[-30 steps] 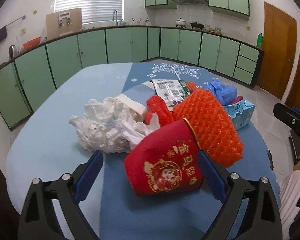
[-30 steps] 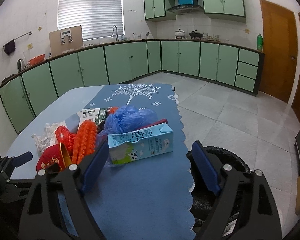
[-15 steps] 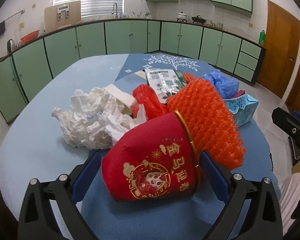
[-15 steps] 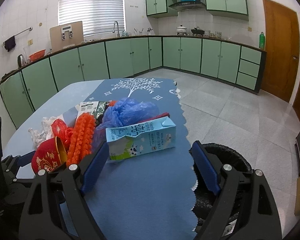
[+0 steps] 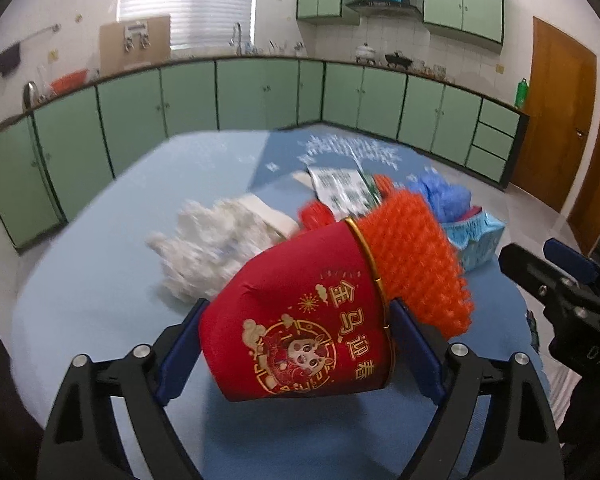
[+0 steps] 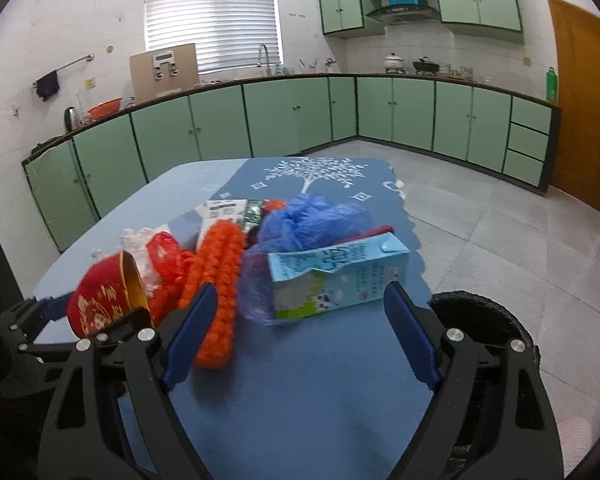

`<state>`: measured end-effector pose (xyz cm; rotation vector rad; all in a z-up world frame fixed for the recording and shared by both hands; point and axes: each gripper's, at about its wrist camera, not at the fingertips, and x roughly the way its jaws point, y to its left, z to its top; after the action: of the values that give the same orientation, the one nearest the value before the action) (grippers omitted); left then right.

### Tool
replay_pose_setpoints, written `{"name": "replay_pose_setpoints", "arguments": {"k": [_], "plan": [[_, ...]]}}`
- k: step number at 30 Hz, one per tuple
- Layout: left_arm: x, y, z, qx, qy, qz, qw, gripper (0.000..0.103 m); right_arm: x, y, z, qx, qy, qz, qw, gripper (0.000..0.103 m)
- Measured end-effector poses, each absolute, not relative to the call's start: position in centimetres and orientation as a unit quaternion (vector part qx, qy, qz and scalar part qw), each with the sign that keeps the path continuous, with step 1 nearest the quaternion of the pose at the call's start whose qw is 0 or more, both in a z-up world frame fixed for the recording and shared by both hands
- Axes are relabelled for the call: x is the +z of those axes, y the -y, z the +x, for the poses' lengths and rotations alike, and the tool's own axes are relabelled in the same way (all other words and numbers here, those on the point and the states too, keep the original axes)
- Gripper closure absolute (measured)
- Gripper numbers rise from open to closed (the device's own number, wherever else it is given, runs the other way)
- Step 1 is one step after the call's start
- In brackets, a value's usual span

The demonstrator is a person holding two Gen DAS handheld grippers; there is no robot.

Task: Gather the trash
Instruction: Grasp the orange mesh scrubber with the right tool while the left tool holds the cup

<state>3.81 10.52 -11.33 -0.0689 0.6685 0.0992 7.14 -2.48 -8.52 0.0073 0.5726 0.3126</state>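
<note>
My left gripper [image 5: 298, 320] is closing its jaws on a red paper cup [image 5: 300, 312] with gold print; both blue pads touch the cup's sides, and the cup is tilted. From the right wrist view the same cup [image 6: 104, 296] sits in the left gripper [image 6: 80, 328]. My right gripper [image 6: 300, 296] stands open just in front of a dented blue milk carton [image 6: 340, 276], pads apart from it. An orange foam net [image 6: 216, 280] lies between cup and carton. A blue plastic bag [image 6: 312, 220] lies behind the carton.
Crumpled white plastic [image 5: 208, 248], a red net [image 6: 168, 256] and a green-white packet [image 5: 340, 188] lie on the blue tablecloth [image 6: 300, 380]. A black bin [image 6: 480, 320] stands on the floor by the table's right edge. Green cabinets line the far walls.
The left gripper's fingers have slid along the red cup's sides and narrowed onto it; the cup now looms larger and more tilted. The right gripper has stayed by the carton.
</note>
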Motion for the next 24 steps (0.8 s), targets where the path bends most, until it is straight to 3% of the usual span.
{"name": "replay_pose_setpoints", "arguments": {"k": [9, 14, 18, 24], "plan": [[-9.9, -13.7, 3.2, 0.113, -0.295, -0.023, 0.948, 0.016, -9.0, -1.2, 6.7, 0.206, -0.282, -0.008, 0.937, 0.032], [-10.2, -14.3, 3.1, 0.118, -0.299, -0.025, 0.947, 0.016, -10.3, -2.6, 7.2, 0.228, -0.313, -0.018, 0.922, 0.051], [-10.2, -14.2, 3.0, 0.116, -0.298, -0.025, 0.947, 0.016, -10.8, -2.8, 7.3, 0.241, -0.328, -0.023, 0.913, 0.079], [-9.7, -13.9, 2.8, 0.109, -0.292, -0.022, 0.950, 0.016, -9.6, -2.3, 6.6, 0.252, -0.314, -0.017, 0.915, 0.085]]}}
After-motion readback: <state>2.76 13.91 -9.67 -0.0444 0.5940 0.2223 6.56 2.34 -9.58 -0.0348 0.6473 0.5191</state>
